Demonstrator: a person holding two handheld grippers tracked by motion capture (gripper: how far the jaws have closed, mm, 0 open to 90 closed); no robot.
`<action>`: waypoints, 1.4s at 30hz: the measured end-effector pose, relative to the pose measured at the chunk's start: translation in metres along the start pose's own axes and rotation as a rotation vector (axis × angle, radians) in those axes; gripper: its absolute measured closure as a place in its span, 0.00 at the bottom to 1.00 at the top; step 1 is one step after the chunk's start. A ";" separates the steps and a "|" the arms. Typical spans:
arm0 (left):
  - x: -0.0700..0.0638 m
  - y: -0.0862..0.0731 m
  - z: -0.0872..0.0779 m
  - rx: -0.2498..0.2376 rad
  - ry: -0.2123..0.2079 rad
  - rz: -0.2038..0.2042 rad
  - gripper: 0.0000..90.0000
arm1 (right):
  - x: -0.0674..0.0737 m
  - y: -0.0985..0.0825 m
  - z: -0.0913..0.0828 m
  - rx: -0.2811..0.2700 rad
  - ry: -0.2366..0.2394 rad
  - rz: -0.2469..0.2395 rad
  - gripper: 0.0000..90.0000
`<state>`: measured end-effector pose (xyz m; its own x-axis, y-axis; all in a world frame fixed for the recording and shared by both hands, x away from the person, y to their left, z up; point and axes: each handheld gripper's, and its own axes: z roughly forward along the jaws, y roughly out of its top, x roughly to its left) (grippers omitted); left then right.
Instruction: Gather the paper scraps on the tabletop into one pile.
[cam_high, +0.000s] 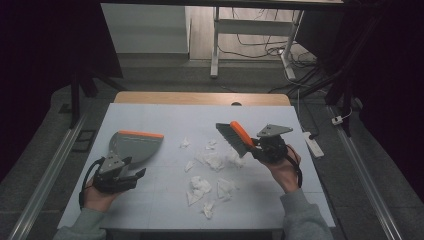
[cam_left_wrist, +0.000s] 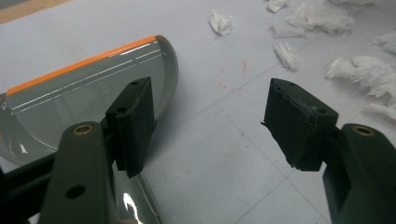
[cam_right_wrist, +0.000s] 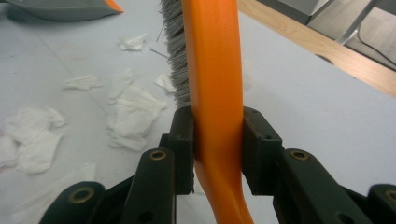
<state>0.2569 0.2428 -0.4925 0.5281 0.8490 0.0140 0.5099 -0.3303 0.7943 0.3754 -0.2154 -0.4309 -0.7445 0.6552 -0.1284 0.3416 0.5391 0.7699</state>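
Observation:
A grey dustpan (cam_high: 132, 145) with an orange lip lies on the left of the white table; the left gripper view shows it (cam_left_wrist: 70, 98) just left of the jaws. My left gripper (cam_high: 131, 176) (cam_left_wrist: 208, 123) stands open beside the pan's handle end, with nothing between its jaws. An orange-handled brush (cam_high: 239, 138) with grey bristles is held above the table at centre right. My right gripper (cam_high: 257, 148) (cam_right_wrist: 217, 149) is shut on the brush handle (cam_right_wrist: 215, 93). Torn white tissue scraps (cam_high: 205, 175) (cam_right_wrist: 130, 112) lie scattered between the two grippers.
The table's wooden far edge (cam_high: 200, 98) runs behind the white sheet. A white power strip (cam_high: 313, 144) lies off the table's right side. Desk legs and cables (cam_high: 260, 45) stand on the floor beyond. More tissue pieces (cam_left_wrist: 364, 74) sit right of the left gripper.

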 end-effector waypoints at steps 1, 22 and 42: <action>0.000 0.000 0.000 0.000 -0.001 0.000 0.38 | -0.002 0.001 0.001 0.003 -0.004 0.003 0.76; -0.001 -0.001 0.003 -0.001 -0.022 0.020 0.37 | -0.056 0.051 0.061 0.279 -0.125 -0.011 0.76; 0.002 -0.003 0.005 0.003 -0.029 0.008 0.37 | -0.070 0.074 0.136 0.512 -0.170 -0.112 0.76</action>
<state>0.2597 0.2437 -0.4974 0.5521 0.8338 0.0027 0.5074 -0.3384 0.7925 0.5310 -0.1498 -0.4503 -0.7039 0.6322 -0.3240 0.5324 0.7714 0.3486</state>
